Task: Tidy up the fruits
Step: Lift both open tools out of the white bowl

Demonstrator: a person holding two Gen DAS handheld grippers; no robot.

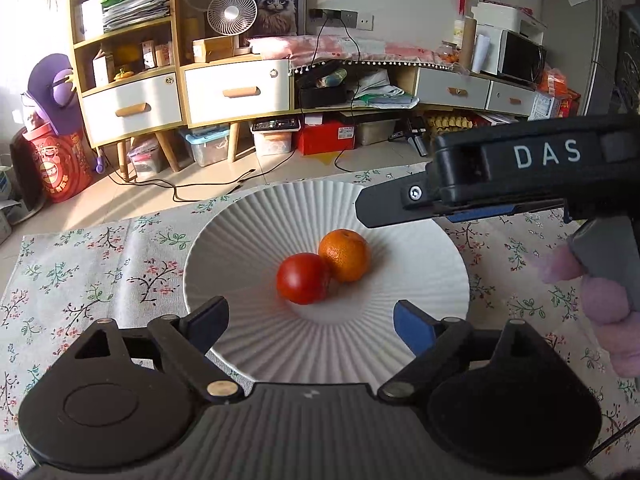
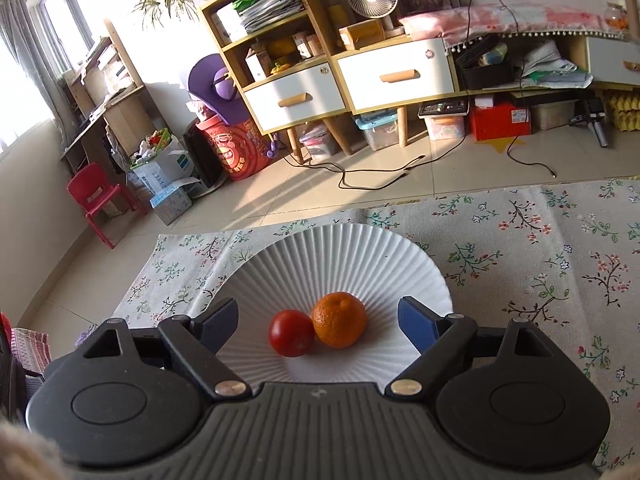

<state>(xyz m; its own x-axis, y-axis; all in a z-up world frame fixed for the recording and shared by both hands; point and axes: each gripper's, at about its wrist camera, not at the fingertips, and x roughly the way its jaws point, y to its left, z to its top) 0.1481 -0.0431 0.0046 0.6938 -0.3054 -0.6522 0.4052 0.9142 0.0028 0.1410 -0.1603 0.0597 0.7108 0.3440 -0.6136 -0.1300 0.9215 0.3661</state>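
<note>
Sunlit living room, tiled floor, wooden cabinet (image 2: 360, 64) with white drawers along the far wall; nearer to us, a table under a floral tablecloth (image 2: 540, 248). On the cloth sits a white ribbed plate (image 1: 248, 240), and in its shallow middle we note two fruits touching each other: a red tomato (image 1: 303, 283) and an orange (image 1: 345, 255), the orange behind and to the right of the tomato in both views. Left hand-held gripper (image 1: 311, 320): jaws spread wide, nothing between the pads, nothing touched; its fingertips (image 1: 212, 316) hang over the near part of the plate, the tomato just beyond the gap and roughly centred in it. Right hand-held gripper (image 2: 318, 318): jaws likewise wide apart and empty, pads clear of both fruits; seen through its own camera, tomato and orange both lie within the span of its fingers, just ahead of the tips. From the left wrist view we see the right hand-held gripper side-on, its black body lettered "DAS", fingers reaching over the right rim of the plate, above and to the right of the orange, apart from it. Both fruits are near-round, so no long axis to record; the orange shows its stem dimple (image 1: 347, 234) turned upward. A hand in a pink fuzzy sleeve (image 1: 600, 300) holds the right grip.
</note>
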